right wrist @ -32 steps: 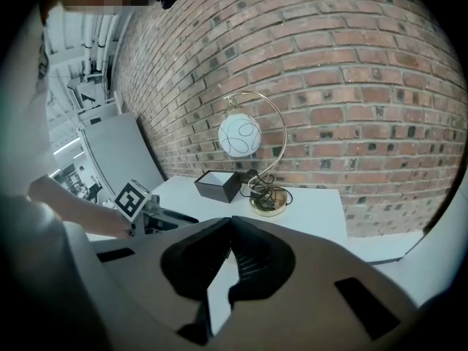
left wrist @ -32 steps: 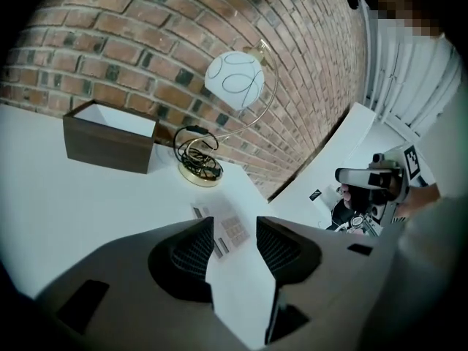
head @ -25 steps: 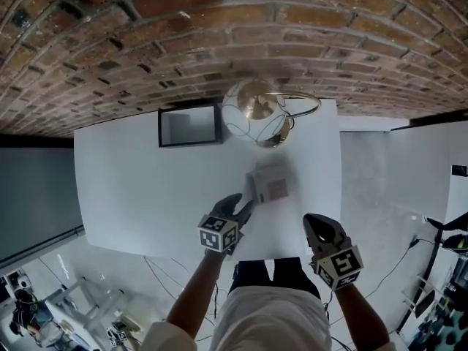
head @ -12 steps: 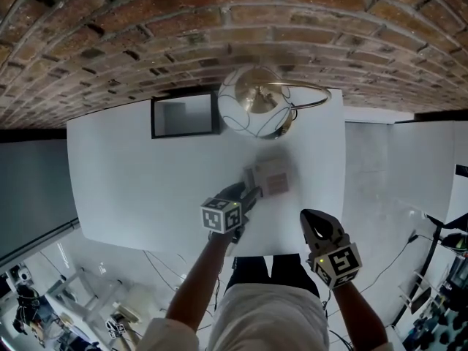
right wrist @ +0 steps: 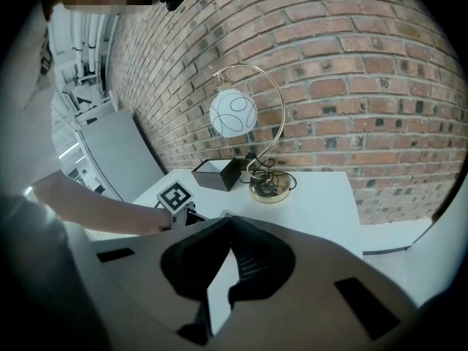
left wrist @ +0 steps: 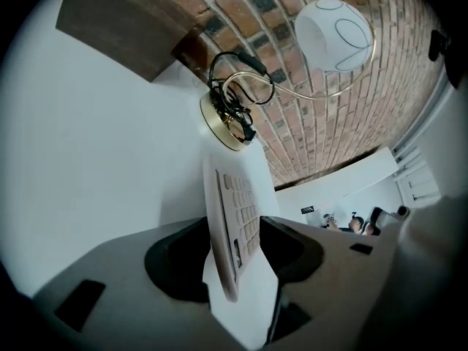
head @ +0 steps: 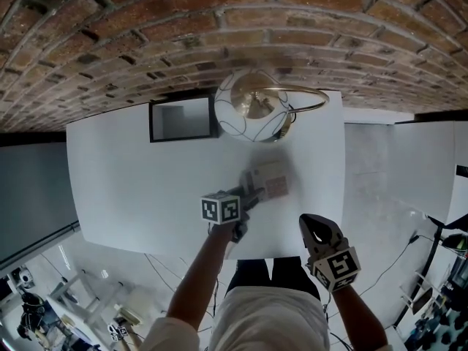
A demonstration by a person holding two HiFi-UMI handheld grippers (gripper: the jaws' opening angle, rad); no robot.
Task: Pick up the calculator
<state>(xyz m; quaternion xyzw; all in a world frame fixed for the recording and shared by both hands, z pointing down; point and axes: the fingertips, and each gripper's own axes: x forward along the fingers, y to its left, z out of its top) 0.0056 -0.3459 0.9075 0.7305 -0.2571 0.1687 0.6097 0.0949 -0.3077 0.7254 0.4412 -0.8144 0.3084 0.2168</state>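
Left tool (left wrist: 235, 231) straddles the calculator (left wrist: 238, 196) edge, jaws released; seat deeper, then clamp evenly; right tool (right wrist: 228, 222) clenched empty

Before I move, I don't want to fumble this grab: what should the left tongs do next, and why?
Probably close the left tongs on the calculator: its thin edge sits between the open jaws with a gap showing, so squeezing should secure it before any lift.

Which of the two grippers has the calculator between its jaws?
The left gripper: its open jaws straddle the calculator on the table. The right gripper is shut, with nothing between its jaws.
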